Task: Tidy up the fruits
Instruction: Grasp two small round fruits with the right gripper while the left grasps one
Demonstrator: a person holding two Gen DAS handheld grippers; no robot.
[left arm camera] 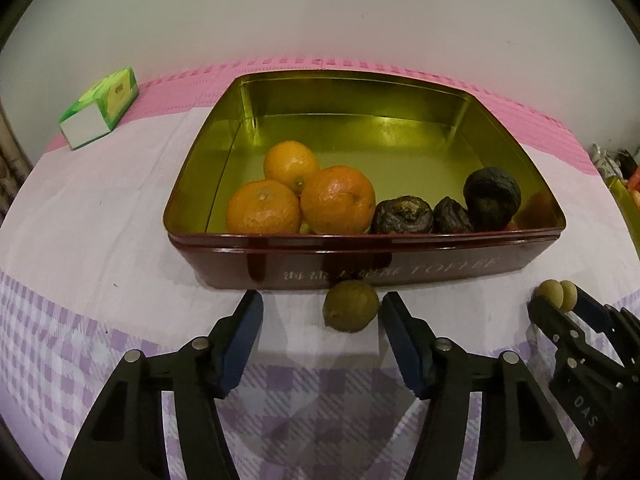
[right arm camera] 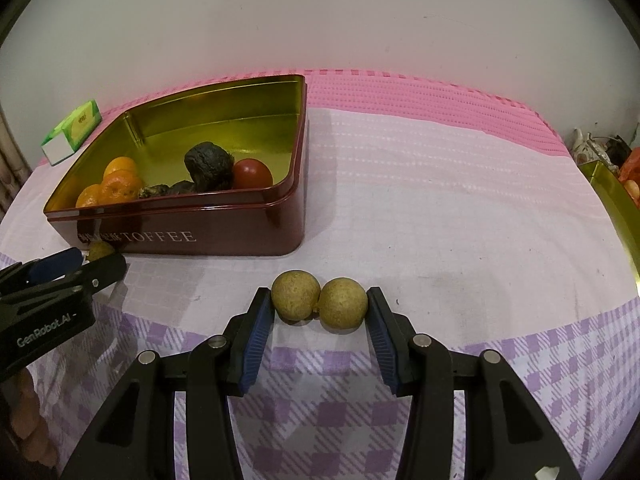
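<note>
A dark red toffee tin (left arm camera: 400, 268) (right arm camera: 192, 236) with a gold inside holds three oranges (left arm camera: 338, 200), three dark wrinkled fruits (left arm camera: 492, 196) and a red round fruit (right arm camera: 252, 174). A small green-brown fruit (left arm camera: 351, 306) (right arm camera: 99, 250) lies on the cloth just in front of the tin. My left gripper (left arm camera: 322, 310) (right arm camera: 98, 261) straddles it, open, with a clear gap at the left pad. Further right on the cloth, my right gripper (right arm camera: 320, 304) (left arm camera: 560, 304) is shut on two tan round fruits (right arm camera: 344, 302) (left arm camera: 556, 293) side by side, a pad against each.
A green tissue box (left arm camera: 100, 108) (right arm camera: 72, 128) sits back left on the pink mat. A gold tin edge (right arm camera: 616, 208) and an orange bag stand at the far right. A white wall runs behind the table. A hand (right arm camera: 28, 420) shows under the left gripper.
</note>
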